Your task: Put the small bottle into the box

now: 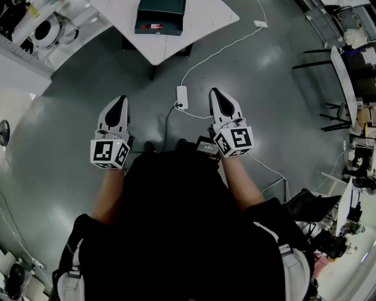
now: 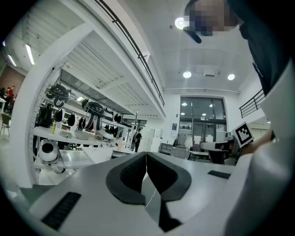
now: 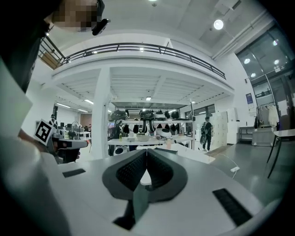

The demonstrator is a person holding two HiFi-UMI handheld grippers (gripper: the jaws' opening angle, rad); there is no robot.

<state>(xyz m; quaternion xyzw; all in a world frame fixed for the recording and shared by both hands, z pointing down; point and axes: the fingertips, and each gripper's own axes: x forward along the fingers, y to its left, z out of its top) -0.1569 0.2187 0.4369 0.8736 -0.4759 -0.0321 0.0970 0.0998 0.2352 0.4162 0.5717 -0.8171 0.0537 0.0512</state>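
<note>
Head view: the person stands over a grey floor (image 1: pixel 70 147) with both forearms (image 1: pixel 241 182) stretched forward side by side. The left gripper (image 1: pixel 120 103) sits at 9 o'clock and the right gripper (image 1: pixel 215 95) at 2 o'clock of centre. Both point toward 12 o'clock, level and parallel. A power strip (image 1: pixel 182 97) lies on the floor between their tips. At 12 o'clock, well apart from both grippers, a dark box (image 1: pixel 160 16) rests on a white table (image 1: pixel 200 23). A small red-and-white thing at the box's near edge may be the small bottle, but it is too small to tell.

Left gripper view: the jaws are pressed together with nothing between them, aimed at shelving (image 2: pixel 69 133) at 9 o'clock.

Right gripper view: the jaws meet at the tips and hold nothing.
</note>
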